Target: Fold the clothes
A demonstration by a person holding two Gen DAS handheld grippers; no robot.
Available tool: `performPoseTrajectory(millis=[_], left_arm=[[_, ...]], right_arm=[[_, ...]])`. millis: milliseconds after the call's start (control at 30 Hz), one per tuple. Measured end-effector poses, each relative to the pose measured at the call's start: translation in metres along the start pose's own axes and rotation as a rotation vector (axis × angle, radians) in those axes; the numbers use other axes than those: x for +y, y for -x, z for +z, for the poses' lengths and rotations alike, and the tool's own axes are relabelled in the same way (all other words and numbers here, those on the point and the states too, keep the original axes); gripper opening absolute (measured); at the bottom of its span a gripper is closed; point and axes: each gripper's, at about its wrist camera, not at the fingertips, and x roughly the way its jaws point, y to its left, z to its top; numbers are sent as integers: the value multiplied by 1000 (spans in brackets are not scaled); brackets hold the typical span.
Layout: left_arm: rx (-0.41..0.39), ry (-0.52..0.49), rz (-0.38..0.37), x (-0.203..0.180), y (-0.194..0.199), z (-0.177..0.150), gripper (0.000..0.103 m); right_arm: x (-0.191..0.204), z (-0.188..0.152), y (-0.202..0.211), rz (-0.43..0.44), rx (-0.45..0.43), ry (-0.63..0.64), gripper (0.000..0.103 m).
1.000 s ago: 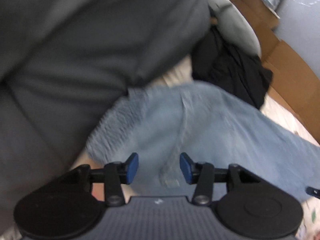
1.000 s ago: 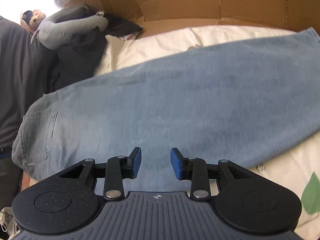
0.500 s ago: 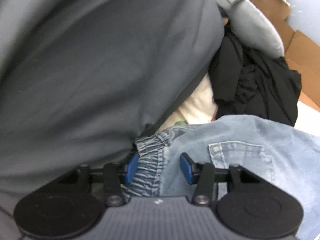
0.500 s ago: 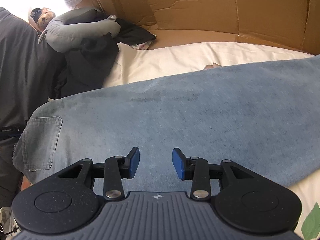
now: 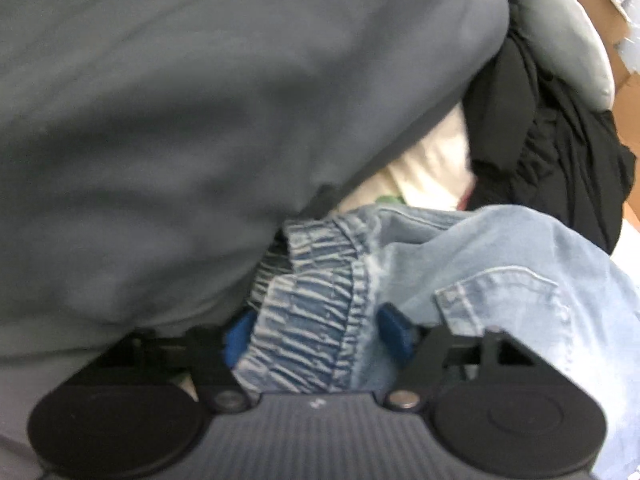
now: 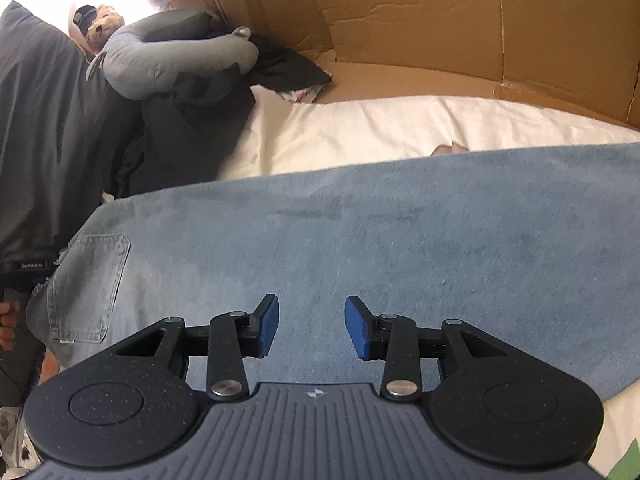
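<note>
I see one pair of jeans (image 6: 360, 240). My left gripper (image 5: 316, 332) is opening around its waistband (image 5: 316, 320). My right gripper (image 6: 312, 328) hangs part-open over the denim, holding nothing.

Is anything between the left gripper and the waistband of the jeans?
Nothing visible. The elastic waistband of the jeans already sits between the opening jaws of the left gripper; the grey shirt hangs beside it.

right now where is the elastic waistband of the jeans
In the left wrist view the elastic waistband bunches at bottom centre, between the blue pads of the left hand-held gripper, whose jaws are opening. The grey shirt hangs just left, the back pocket right.
</note>
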Motion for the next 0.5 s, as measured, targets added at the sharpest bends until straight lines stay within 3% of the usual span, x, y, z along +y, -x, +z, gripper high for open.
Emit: performPoseTrajectory(millis=[200,333,500], left_arm=[[-114,-148,74,-21,28,-5,51],[-223,-141,101,-18,47,-9,51],[-293,-166,122,-19,49,-10,50]], right_arm=[[-2,-9,-2,-4,15,-12,44],[-3,-8,-1,-7,15,-13,44],[-3,-5,-2,-7,10,-5,44]])
